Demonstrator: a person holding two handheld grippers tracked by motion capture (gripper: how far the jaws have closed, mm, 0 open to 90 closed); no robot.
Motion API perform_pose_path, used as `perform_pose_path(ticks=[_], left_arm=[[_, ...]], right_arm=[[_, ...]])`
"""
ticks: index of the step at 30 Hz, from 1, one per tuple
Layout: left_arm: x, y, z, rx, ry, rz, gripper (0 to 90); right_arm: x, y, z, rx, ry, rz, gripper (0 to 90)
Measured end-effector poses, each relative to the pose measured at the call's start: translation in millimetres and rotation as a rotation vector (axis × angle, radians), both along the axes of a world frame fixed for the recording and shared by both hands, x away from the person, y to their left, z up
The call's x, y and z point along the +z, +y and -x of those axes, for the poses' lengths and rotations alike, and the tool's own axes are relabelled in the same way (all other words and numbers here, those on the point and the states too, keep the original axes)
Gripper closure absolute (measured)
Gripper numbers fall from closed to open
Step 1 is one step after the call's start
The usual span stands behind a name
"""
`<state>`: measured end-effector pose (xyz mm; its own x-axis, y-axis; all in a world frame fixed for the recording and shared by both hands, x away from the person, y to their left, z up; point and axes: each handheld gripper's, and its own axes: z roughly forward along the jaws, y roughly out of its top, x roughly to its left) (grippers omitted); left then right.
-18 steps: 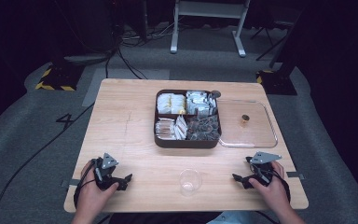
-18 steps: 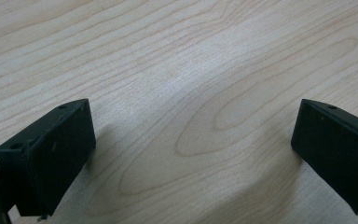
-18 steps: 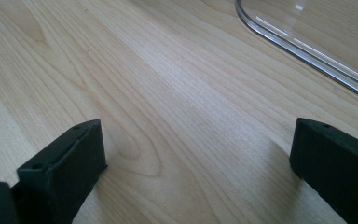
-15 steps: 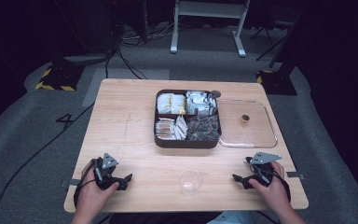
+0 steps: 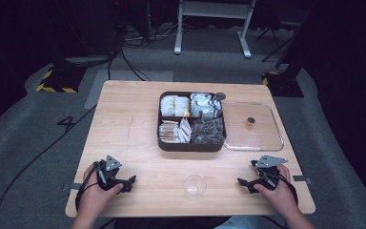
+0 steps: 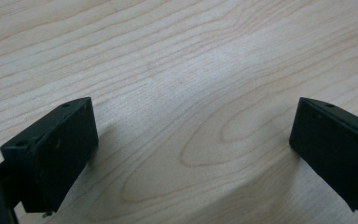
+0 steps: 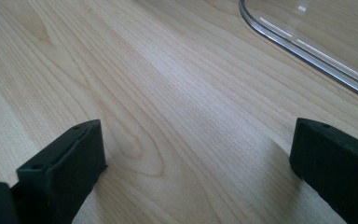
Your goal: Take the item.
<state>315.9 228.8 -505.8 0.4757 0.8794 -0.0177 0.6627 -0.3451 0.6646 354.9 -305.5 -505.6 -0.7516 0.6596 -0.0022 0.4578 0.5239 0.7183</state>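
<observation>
A dark brown four-compartment box (image 5: 191, 144) of wrapped snacks and dark pieces stands at the table's middle back. Its clear lid (image 5: 253, 129) lies flat to the right, with a small brown knob on it. A small clear plastic cup (image 5: 194, 185) stands near the front edge. My left gripper (image 5: 131, 182) rests on the wood at front left, held by a hand, jaws wide open over bare wood (image 6: 191, 135). At front right my right gripper (image 5: 242, 183) rests the same way, open and empty, with the lid's rim (image 7: 307, 56) just ahead of it.
The wooden table (image 5: 128, 119) has bare room on its left half and between the grippers. Cables trail from both grippers over the front edge. Beyond the table lie grey floor, black cables and a white metal frame (image 5: 212, 28).
</observation>
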Motion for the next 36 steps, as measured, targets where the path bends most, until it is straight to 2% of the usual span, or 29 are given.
perform_pose_path(ticks=[2,4,5,6,9,15,17,19,22,27,29,31,36], left_arm=[[0.4,-1.1,0.1,0.018,-0.006,0.01,2.4],[5.4,0.1,1.6,0.025,-0.01,0.006,21.5],[5.4,0.1,1.6,0.025,-0.01,0.006,25.8],[7.0,0.2,2.1,0.029,0.002,0.005,27.0],[9.6,0.2,2.9,0.041,-0.005,0.004,30.9],[30.5,-4.0,6.1,0.081,-0.076,0.058,32.4],[37.6,-6.3,6.7,0.078,-0.092,0.06,32.4],[49.8,-12.9,8.0,0.06,-0.093,0.022,35.7],[57.4,-16.5,8.4,0.05,-0.08,0.019,35.6],[80.2,-27.2,4.4,0.025,-0.102,0.033,35.3],[86.4,-31.8,0.3,0.015,-0.091,0.043,35.5],[91.6,-35.8,-4.1,0.007,-0.078,0.032,36.5],[105.7,-48.1,-14.2,-0.007,-0.105,0.062,36.3]], right_arm=[[0.0,0.1,-0.1,-0.001,0.001,0.0,3.4],[0.0,0.2,-0.1,-0.001,0.001,0.0,3.4],[0.0,0.2,-0.1,-0.001,0.001,0.0,3.4],[0.0,0.2,-0.1,-0.001,0.0,0.0,3.4],[0.0,0.1,0.1,0.0,-0.001,0.0,3.4],[0.0,0.1,0.5,-0.005,0.001,0.0,3.4],[0.0,0.1,0.6,-0.005,0.0,0.0,3.5],[0.0,0.2,0.6,-0.005,0.0,0.001,3.5],[0.0,0.1,0.6,-0.005,0.0,0.0,3.4],[0.0,0.2,0.7,-0.005,0.0,0.0,3.4],[0.0,0.2,0.6,-0.005,0.0,0.0,3.4],[0.0,0.2,0.7,-0.005,0.0,0.0,3.4],[0.0,0.2,0.7,-0.006,0.0,0.0,3.5]])
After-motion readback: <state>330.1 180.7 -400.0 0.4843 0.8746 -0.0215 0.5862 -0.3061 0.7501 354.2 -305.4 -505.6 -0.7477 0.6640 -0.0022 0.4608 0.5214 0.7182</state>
